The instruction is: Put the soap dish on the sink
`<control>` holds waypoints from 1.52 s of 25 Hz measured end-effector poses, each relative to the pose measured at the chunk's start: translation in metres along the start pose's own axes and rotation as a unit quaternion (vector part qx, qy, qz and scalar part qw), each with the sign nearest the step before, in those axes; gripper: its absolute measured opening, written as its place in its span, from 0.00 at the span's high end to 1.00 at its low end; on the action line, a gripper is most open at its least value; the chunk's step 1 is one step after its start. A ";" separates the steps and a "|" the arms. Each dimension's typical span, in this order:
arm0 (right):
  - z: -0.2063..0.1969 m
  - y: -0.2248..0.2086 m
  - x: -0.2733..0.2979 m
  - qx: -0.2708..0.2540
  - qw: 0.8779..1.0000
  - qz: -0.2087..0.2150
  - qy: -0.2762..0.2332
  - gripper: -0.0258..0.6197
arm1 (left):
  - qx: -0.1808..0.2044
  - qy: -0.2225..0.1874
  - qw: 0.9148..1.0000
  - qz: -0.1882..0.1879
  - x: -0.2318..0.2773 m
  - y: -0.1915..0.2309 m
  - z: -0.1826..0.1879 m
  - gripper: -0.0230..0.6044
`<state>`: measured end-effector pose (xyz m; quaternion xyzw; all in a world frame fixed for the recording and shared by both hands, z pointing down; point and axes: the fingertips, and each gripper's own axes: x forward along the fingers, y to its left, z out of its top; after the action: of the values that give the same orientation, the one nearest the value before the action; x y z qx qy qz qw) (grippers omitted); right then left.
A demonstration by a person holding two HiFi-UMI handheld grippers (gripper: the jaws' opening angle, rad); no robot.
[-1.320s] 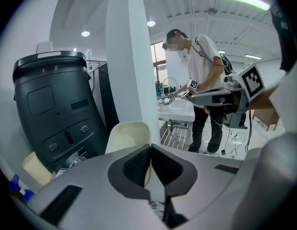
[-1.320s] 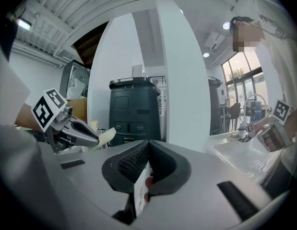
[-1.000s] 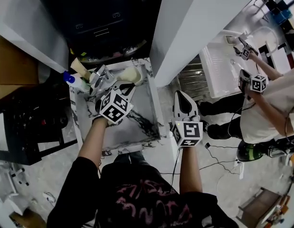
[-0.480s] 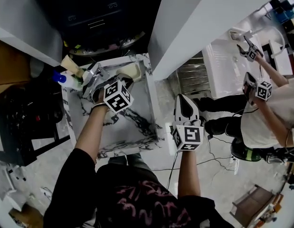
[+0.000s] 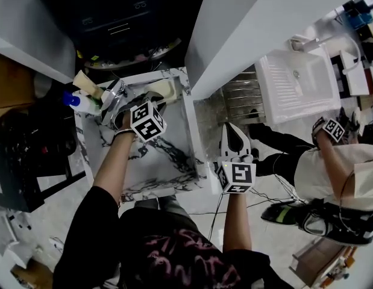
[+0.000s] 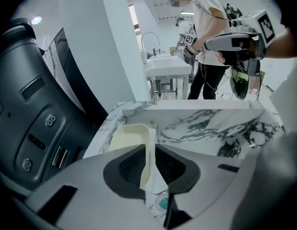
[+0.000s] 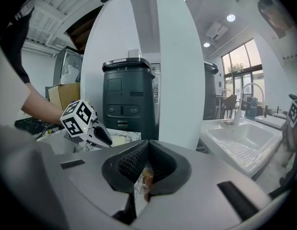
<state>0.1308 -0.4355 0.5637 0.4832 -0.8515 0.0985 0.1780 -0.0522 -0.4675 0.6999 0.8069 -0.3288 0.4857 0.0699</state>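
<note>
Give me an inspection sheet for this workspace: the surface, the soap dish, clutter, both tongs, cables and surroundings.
Surface: marble sink, white with dark veining.
Job's things: cream soap dish at the sink's far corner, next to the pillar.
Clutter: blue-capped bottle and chrome tap at the sink's far left.
Grippers: left tongs closed on the soap dish's side wall; right tongs shut, held over the floor to the right of the sink.
Cables: thin cables on the floor near the right tongs.
Surroundings: white pillar, dark appliance, second person near a white basin.
</note>
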 end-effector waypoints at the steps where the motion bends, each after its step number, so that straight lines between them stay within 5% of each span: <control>1: 0.000 0.000 -0.001 0.000 1.000 -0.001 0.000 0.94 | -0.003 -0.003 1.000 0.003 -0.002 0.001 0.001 0.85; 13: 0.009 0.018 -0.020 0.000 1.000 0.001 -0.013 0.94 | -0.078 -0.074 0.993 0.055 -0.055 0.001 0.023 0.90; 25: 0.031 0.050 -0.059 -0.005 0.999 0.012 -0.040 0.94 | -0.148 -0.153 0.972 0.103 -0.147 -0.026 0.035 0.94; 33: 0.059 0.072 -0.085 -0.013 0.997 0.026 -0.071 0.94 | -0.181 -0.205 0.950 0.152 -0.216 -0.042 0.039 0.94; 38: 0.066 0.077 -0.097 -0.027 0.995 0.033 -0.092 0.94 | -0.204 -0.256 0.926 0.188 -0.261 -0.048 0.046 0.94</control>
<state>0.0962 -0.3422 0.4653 0.4567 -0.8822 0.0362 0.1088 -0.0713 -0.3296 0.4692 0.7958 -0.5727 0.1893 0.0535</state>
